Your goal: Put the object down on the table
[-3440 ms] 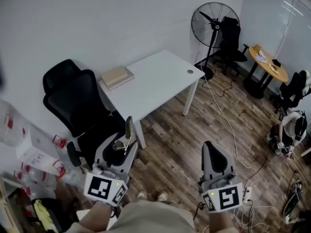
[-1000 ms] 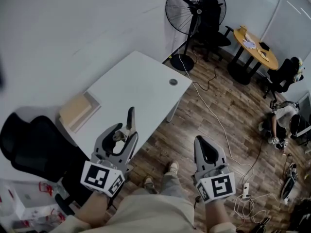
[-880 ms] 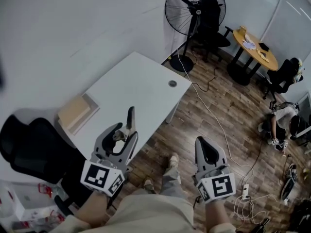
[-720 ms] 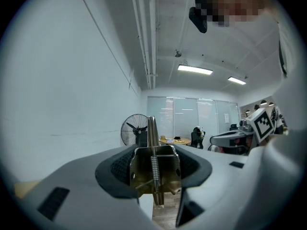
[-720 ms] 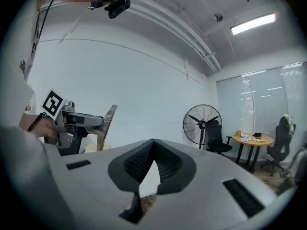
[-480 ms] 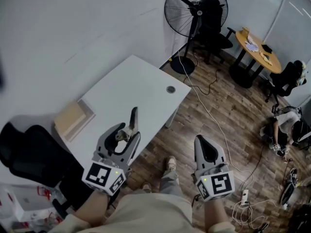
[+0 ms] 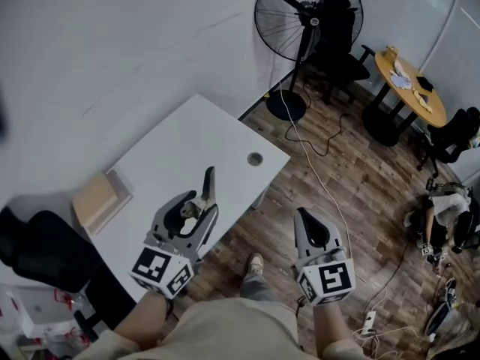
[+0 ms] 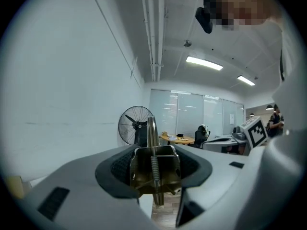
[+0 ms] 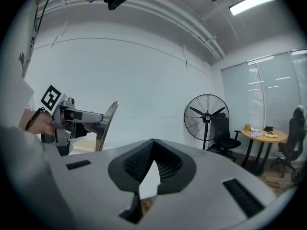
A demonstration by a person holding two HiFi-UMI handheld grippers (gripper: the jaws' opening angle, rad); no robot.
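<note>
A metal spring clamp (image 7: 205,188) with a long flat handle sticks up out of my left gripper (image 7: 196,210), which is shut on it. In the left gripper view the clamp (image 8: 154,166) fills the gap between the jaws, spring facing me. The clamp hangs above the near long edge of the white table (image 7: 187,145). My right gripper (image 7: 302,216) is shut and holds nothing, over the wooden floor to the right of the table. In the right gripper view its tips (image 9: 152,142) meet, and the left gripper with the clamp's handle (image 9: 106,123) shows at the left.
A tan flat box (image 7: 94,199) lies at the table's left end and a cable hole (image 7: 255,158) near its right corner. A black office chair (image 7: 37,250) stands at lower left. A standing fan (image 7: 307,17), a round wooden table (image 7: 409,88) and floor cables (image 7: 330,201) are further off.
Both grippers have travelled along the table toward its right corner. The clamp stays held the same way and the right gripper stays shut.
</note>
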